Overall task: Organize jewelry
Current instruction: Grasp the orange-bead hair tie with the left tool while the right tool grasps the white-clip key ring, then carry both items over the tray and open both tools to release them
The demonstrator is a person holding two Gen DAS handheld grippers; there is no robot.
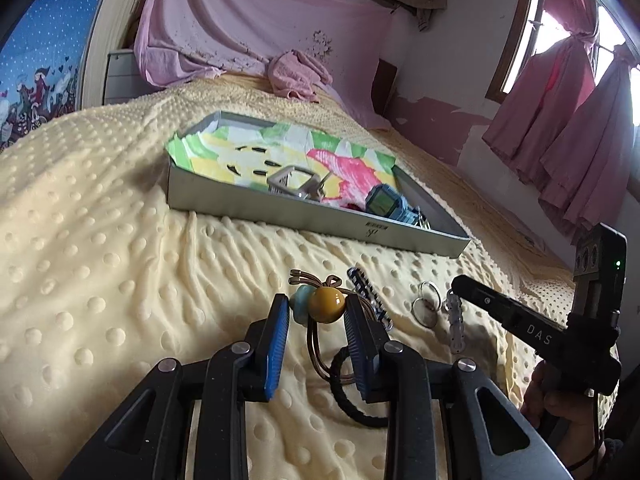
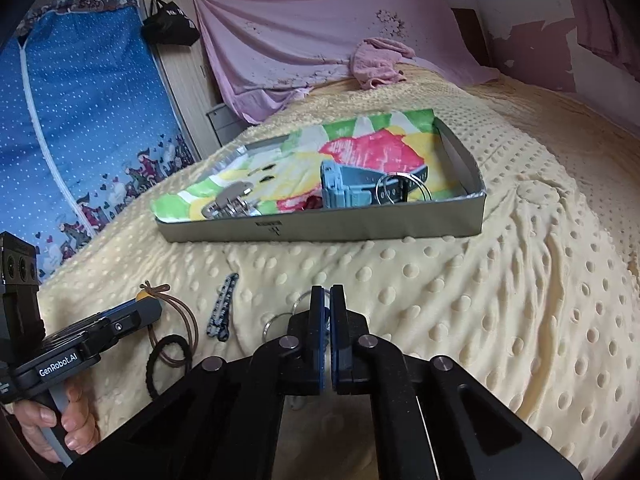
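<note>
The left claw stands open over the bed, and its blue pads are on both sides of a yellow bead with a pale blue bead just beside it; both beads sit on a brown cord. A black hair tie lies near the cord. The right claw is nearly closed, its pads pressed on something thin which I cannot tell for sure; a clear bead strand hangs at its tip. Metal rings and a dark chain lie between the claws. Farther on the bed is the tray, lined with a colourful cloth, holding a blue watch, a metal clasp and one ring.
</note>
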